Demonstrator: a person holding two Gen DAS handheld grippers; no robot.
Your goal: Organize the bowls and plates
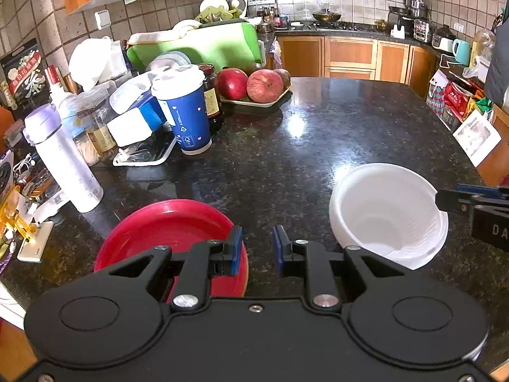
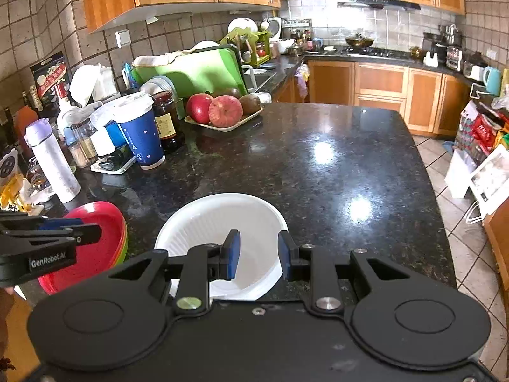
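Observation:
A stack of plates, red on top (image 1: 165, 226) (image 2: 95, 254) with orange and green edges beneath, lies on the dark granite counter (image 1: 302, 159) at the near left. My left gripper (image 1: 258, 250) (image 2: 86, 227) hovers at its right rim. The left pad overlaps the rim, the jaws stand slightly apart, and only counter shows in the gap. To the right sits a stack of white bowls (image 1: 381, 210) (image 2: 222, 219). My right gripper (image 2: 259, 254) (image 1: 445, 195) straddles the bowl's right rim, one finger inside and one outside, and the pads do not press on it.
A blue paper cup (image 1: 187, 111), a dark jar (image 1: 211, 92), a white bottle with a purple lid (image 1: 60, 156) and a tray of apples (image 1: 254, 86) crowd the far left. In the right wrist view the counter ends at the right above a tiled floor (image 2: 470, 254).

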